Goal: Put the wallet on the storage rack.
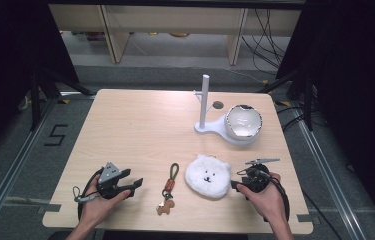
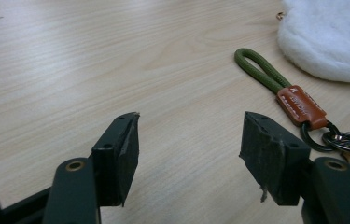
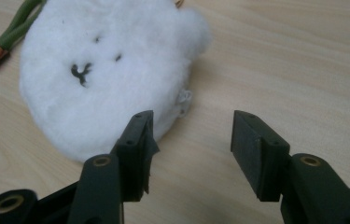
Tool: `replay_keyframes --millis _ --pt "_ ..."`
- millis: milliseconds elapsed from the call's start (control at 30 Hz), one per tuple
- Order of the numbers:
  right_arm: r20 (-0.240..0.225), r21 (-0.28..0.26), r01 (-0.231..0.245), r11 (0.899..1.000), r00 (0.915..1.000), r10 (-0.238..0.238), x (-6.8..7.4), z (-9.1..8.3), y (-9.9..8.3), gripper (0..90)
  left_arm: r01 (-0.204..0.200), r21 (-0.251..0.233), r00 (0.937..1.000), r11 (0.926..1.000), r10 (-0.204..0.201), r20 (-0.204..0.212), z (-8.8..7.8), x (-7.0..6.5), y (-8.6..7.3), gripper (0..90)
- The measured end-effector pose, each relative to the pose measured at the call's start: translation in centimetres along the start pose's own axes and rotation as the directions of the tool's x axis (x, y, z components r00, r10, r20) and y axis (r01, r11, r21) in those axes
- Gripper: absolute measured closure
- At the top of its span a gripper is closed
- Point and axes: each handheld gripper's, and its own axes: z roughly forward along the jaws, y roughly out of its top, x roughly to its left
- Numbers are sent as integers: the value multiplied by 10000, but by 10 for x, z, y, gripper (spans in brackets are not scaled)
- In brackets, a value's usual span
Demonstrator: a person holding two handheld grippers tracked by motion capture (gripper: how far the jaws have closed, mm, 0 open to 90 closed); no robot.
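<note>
Keychain point(image 2: 284, 88) beside left gripper point(image 2: 189, 144); pouch point(image 3: 107, 79) perhaps touching right gripper point(image 3: 193, 151).

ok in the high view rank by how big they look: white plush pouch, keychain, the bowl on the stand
1. white plush pouch
2. bowl, slightly smaller, though farther from the camera, so unsure
3. keychain, thinnest by far

Your high view looks forward and down on the whole bench point(image 1: 140, 125) from above your side. Your left gripper point(image 2: 189, 140) view sits low and close, facing along its jaws across the wood. Your right gripper point(image 3: 191, 135) view does likewise. Both gripper views share the white plush pouch point(image 3: 102, 74) and the keychain point(image 2: 280, 88) ahead.
</note>
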Motion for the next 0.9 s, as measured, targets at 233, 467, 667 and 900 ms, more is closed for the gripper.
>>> replay_keyframes --millis 233,467,667,900 --pt "-169 615 -285 9977 9994 296 -1 -1 5 562 48 -243 9999 9997 -51 -123 1 -1 5 368" --pt "138 1518 -957 9838 9954 947 5 0 14 575 85 -269 9999 9996 -87 -92 -3 -1 3 369" --pt "364 2005 -1048 9741 9944 995 5 2 31 580 39 -436 10000 9990 -40 -36 -6 -3 4 369" --pt "404 2433 -1230 9621 9924 1166 4 6 51 587 -20 -365 10000 9993 20 7 -4 -4 3 369"
